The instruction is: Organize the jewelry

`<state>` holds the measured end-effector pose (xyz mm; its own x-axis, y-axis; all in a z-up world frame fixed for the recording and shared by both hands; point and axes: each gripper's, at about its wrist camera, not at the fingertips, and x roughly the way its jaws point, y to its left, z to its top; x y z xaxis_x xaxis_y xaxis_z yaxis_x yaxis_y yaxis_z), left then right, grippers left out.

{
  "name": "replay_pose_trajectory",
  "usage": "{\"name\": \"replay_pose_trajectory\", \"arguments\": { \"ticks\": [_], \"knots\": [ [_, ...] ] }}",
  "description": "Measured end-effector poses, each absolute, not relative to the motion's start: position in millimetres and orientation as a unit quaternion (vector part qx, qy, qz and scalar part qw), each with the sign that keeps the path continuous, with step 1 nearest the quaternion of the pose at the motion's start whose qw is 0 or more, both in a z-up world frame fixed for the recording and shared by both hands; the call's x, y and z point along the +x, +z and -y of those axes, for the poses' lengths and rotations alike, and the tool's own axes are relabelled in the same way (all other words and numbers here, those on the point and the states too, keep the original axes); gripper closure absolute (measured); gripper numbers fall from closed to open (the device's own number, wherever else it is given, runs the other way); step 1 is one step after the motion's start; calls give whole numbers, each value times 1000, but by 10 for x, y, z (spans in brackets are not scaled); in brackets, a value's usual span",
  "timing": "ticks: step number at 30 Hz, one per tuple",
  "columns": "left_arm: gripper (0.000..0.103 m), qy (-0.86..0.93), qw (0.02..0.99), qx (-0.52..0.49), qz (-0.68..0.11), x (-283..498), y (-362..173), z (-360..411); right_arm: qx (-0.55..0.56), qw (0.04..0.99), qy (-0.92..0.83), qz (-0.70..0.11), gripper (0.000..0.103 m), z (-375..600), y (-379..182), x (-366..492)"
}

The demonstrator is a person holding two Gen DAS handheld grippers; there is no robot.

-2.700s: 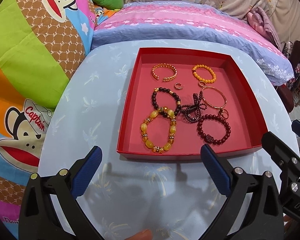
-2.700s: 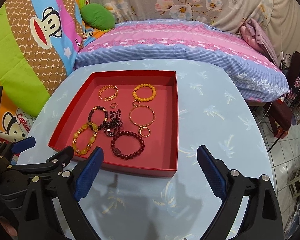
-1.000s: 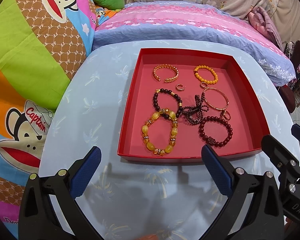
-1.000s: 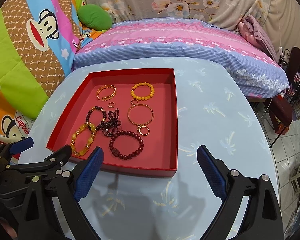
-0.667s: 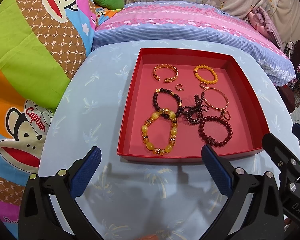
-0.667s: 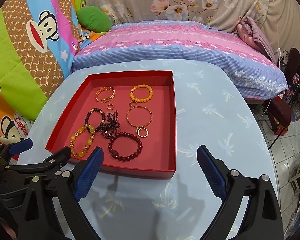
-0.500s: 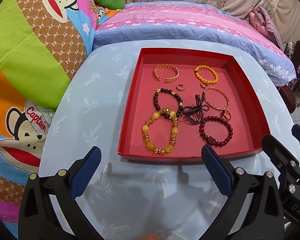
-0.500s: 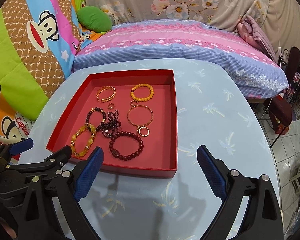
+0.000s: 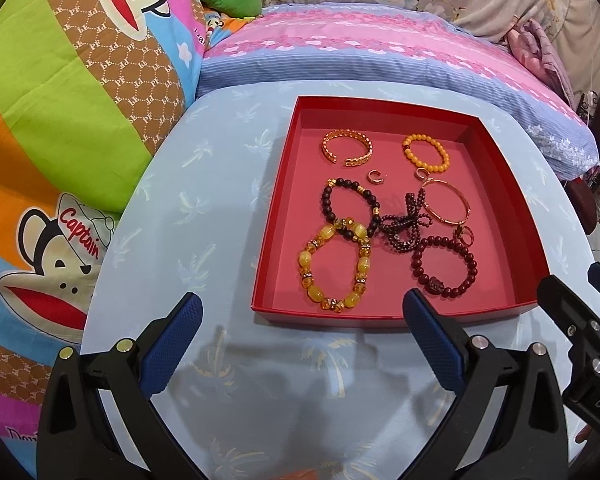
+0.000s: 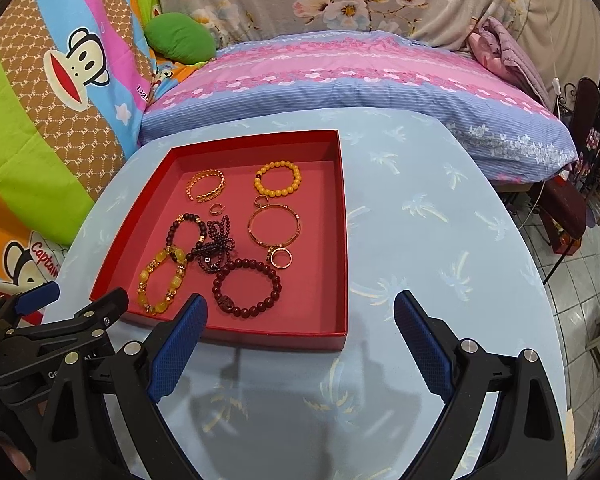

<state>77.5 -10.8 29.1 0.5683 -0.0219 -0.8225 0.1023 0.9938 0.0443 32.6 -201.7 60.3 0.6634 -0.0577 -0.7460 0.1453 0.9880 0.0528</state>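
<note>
A red tray (image 9: 278, 216) (image 10: 342, 240) lies on the light blue table and holds several bracelets and rings. In it are a yellow bead bracelet (image 9: 334, 266) (image 10: 162, 280), a dark red bead bracelet (image 9: 444, 266) (image 10: 247, 288), an orange bead bracelet (image 9: 425, 153) (image 10: 277, 178), a gold cuff (image 9: 346, 147) (image 10: 205, 186), a thin gold bangle (image 9: 446, 202) (image 10: 274, 225) and a dark bead tangle (image 9: 404, 226) (image 10: 216, 246). My left gripper (image 9: 302, 338) is open and empty before the tray's near edge. My right gripper (image 10: 300, 336) is open and empty near the tray's near right corner.
A pink and blue striped pillow (image 10: 340, 80) lies behind the table. A monkey-print blanket (image 9: 60, 100) rises on the left. A green cushion (image 10: 180, 38) sits at the back left. The table's right half (image 10: 440, 220) is bare cloth. A tiled floor (image 10: 580, 300) drops off at the right.
Both grippers have drifted slightly but stay open and empty before the tray. The jewelry has not moved.
</note>
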Motion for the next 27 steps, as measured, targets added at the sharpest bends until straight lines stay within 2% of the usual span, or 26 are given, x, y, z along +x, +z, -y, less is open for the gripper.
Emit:
{"name": "replay_pose_trajectory", "arguments": {
  "ticks": [27],
  "knots": [
    [7,-23,889,41,-456,780,326,57,42,912,-56,-403,13,1969,619,315]
  ]
}}
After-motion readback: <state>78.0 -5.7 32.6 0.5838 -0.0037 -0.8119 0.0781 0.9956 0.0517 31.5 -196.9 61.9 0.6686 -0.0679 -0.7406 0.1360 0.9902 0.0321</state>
